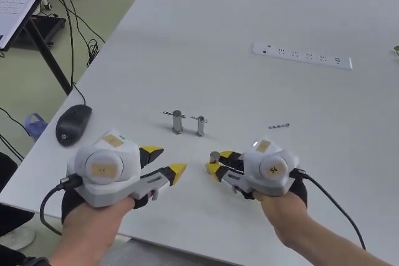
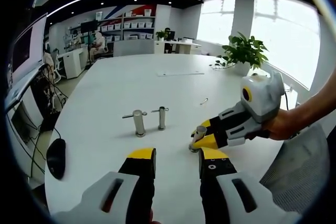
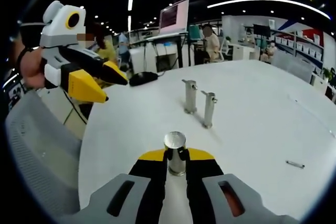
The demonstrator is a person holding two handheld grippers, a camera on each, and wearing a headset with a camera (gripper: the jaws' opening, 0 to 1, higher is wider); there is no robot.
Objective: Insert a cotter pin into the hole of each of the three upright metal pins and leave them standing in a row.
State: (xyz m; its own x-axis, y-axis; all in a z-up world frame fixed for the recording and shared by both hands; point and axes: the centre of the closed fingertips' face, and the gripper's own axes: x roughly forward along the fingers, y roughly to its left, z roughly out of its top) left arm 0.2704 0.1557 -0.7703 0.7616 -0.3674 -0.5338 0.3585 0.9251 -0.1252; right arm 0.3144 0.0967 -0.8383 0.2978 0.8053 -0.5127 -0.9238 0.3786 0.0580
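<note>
Your white table [image 1: 249, 4] carries a black mouse [image 1: 73, 124] near its left edge and a white power strip [image 1: 302, 55] far across it. Near you, two pins stand upright just beside each other: the left pin [image 1: 177, 122] and the middle pin [image 1: 200, 126], each with a cotter through its top. A third pin [image 1: 214, 157] stands nearer you, to their right. A loose cotter [image 1: 278, 126] lies flat further right.

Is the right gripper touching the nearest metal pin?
Touching. In the right gripper view, the right gripper has its fingers pressed on both sides of the metal pin.
</note>
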